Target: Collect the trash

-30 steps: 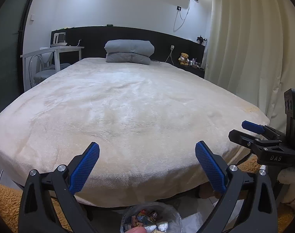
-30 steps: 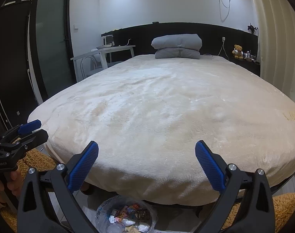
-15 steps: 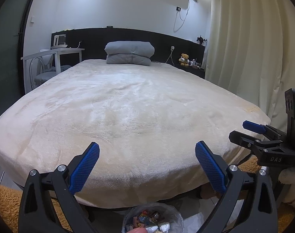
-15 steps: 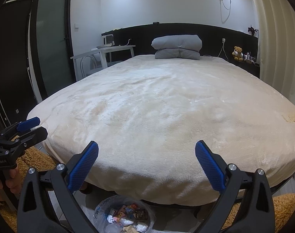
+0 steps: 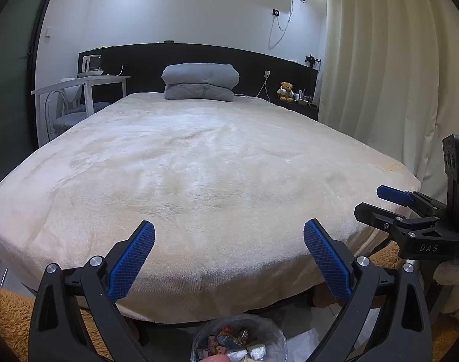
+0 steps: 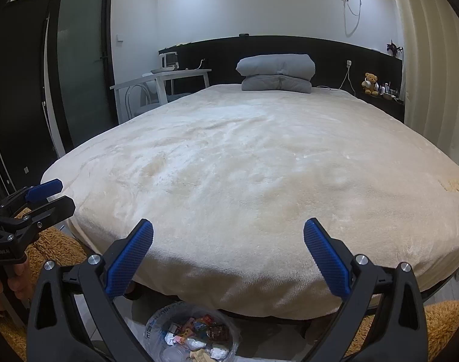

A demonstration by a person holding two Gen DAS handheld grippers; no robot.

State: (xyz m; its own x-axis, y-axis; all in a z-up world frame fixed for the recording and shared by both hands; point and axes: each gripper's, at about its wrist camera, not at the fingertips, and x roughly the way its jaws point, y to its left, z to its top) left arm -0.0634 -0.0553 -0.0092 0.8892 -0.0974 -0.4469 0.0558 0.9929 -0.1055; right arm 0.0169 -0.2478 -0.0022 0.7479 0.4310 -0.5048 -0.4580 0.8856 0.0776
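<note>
The left tool [image 5: 229, 259], black-framed with blue ribbed pads, is spread wide with nothing between its fingers; it hangs above the foot edge of the wide bed with a cream plush cover [image 5: 199, 166]. The right tool [image 6: 229, 259], of the same make, is equally wide apart and empty, and it too is held over the foot of the bed. Each shows in the other's view: the right tool at the right margin of the left wrist view, off the bed's near right corner, and the left tool [image 6: 33, 205] at the left margin of the right wrist view, gripped from below by a hand [image 6: 6, 283] beside the bed's near left corner

Below both tools, on the floor just off the foot of the bed, stands a round bin lined with a clear plastic bag [image 6: 160, 325], and in it lies the trash: coloured wrappers and crumpled white paper [image 6: 196, 335]. Shaggy tan rugs [image 6: 443, 325] lie on the floor to either side of the bin, along the bed's foot

At the bed's far end a folded grey quilt [image 5: 200, 82] rests against a black headboard [image 5: 259, 63]. A white tabletop [image 5: 84, 86] stands left of the bed's head, a small brown teddy bear [image 5: 286, 91] sits on a dark shelf to the right of it, and cream curtains [image 5: 395, 75] hang along the bed's right side
</note>
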